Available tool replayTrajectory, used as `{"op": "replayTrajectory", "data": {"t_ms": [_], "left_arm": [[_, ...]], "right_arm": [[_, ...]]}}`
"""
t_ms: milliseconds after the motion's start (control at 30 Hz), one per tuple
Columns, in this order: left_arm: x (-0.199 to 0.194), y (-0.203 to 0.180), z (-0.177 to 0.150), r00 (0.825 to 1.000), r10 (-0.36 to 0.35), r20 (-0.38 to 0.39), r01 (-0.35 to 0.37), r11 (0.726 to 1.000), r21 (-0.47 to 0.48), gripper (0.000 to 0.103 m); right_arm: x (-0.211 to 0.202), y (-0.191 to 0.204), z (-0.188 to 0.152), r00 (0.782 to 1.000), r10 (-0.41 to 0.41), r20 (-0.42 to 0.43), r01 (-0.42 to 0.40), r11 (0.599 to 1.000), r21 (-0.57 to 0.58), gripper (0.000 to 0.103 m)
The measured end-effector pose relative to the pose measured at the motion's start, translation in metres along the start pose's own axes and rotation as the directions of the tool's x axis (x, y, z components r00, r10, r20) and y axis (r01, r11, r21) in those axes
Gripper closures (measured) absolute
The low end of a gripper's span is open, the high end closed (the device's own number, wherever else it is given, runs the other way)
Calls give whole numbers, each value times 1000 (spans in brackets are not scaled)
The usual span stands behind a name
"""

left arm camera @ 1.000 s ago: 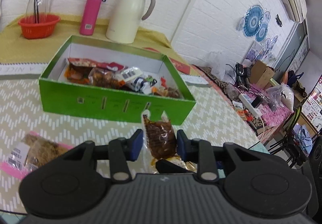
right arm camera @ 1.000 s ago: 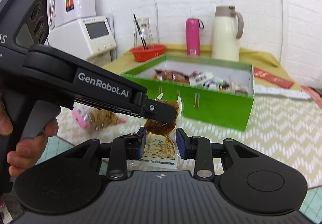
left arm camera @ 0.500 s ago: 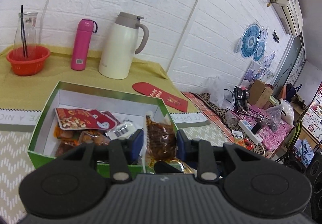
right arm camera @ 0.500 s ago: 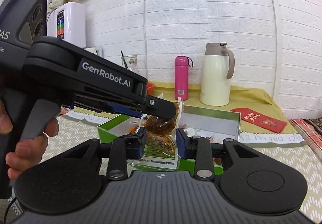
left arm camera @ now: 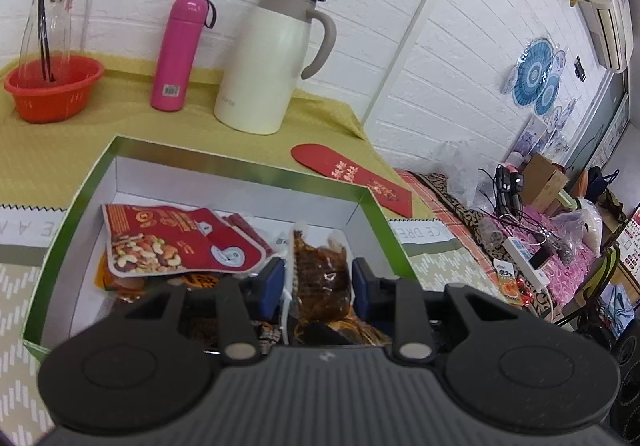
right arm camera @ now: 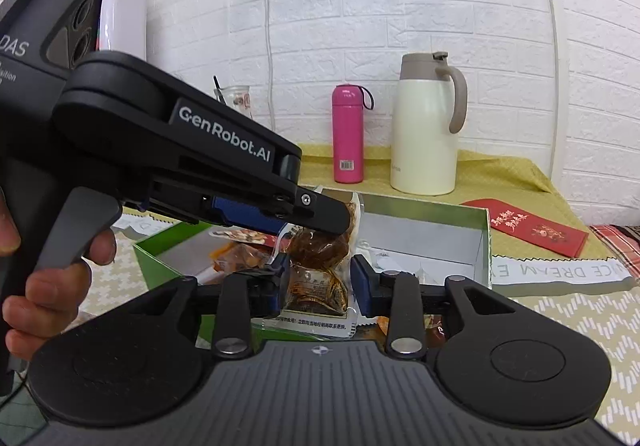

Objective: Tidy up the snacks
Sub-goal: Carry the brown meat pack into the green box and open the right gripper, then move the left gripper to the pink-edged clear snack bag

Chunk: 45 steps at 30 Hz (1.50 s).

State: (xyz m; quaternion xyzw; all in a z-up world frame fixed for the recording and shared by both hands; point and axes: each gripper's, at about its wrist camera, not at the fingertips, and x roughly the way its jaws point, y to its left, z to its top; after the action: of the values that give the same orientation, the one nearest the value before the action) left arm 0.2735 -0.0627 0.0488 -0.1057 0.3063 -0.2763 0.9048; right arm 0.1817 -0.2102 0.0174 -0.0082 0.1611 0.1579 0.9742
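Above the green box's (left arm camera: 372, 205) rim, both grippers (left arm camera: 318, 282) (right arm camera: 318, 280) are opening around a brown snack packet (left arm camera: 320, 278).

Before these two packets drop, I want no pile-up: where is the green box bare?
Bare white floor shows at the green box right end, along its far wall. The left half is crowded: the nut packet lies over other snacks. Both grippers' jaws are opening around brown packets.

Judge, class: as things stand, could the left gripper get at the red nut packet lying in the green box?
Probably yes. The red nut packet lies uncovered on top in the green box, just left of the left gripper. But its opening fingers have a brown snack pouch between them, which must drop first.
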Motion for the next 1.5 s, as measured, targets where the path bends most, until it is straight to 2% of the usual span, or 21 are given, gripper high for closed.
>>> {"op": "replayTrajectory", "data": {"t_ms": [33, 67, 133, 167, 233, 533, 700, 967, 1100, 1267, 1400, 1500], "left_arm": [[0, 0, -2, 1000, 24, 14, -24, 1000, 9, 29], [-3, -1, -5, 997, 56, 48, -57, 998, 20, 26], [-6, -6, -9, 987, 126, 100, -134, 988, 78, 20], [-7, -7, -9, 982, 152, 108, -163, 982, 97, 4], [-11, -7, -10, 975, 178, 133, -192, 976, 104, 4], [-38, -8, -11, 971, 181, 154, -195, 978, 80, 4], [-56, -16, -15, 968, 192, 162, -207, 975, 81, 4], [-88, -29, -23, 964, 220, 148, -229, 972, 50, 4], [-105, -37, -31, 963, 228, 144, -238, 970, 53, 4], [-133, -37, -46, 970, 197, 139, -205, 978, 41, 5], [-157, -27, -63, 975, 184, 125, -190, 981, 31, 5], [-174, -12, -76, 969, 215, 120, -218, 976, 14, 5]], "right_arm": [[1, 1, -2, 1000, -11, 0, 11, 1000, -15, 27], [1, 2, -4, 1000, -23, -2, 23, 999, -32, 1], [-3, 4, -7, 999, -37, 21, 38, 998, -46, 0], [-4, 4, -8, 999, -31, 34, 33, 999, -43, 0], [-5, 5, -8, 999, -21, 28, 22, 999, -45, 0], [-17, 15, -4, 998, -38, 42, 42, 995, -86, 0], [-32, 21, 1, 996, -47, 75, 53, 995, -86, 0], [-56, 34, 2, 995, -64, 74, 70, 993, -93, 0], [-69, 38, -2, 996, -68, 57, 72, 995, -76, 0], [-85, 48, -11, 999, -48, 23, 49, 997, -61, 0], [-92, 60, -21, 1000, -28, -7, 27, 997, -74, 0], [-94, 71, -28, 999, -8, -37, 5, 997, -82, 0]]}}
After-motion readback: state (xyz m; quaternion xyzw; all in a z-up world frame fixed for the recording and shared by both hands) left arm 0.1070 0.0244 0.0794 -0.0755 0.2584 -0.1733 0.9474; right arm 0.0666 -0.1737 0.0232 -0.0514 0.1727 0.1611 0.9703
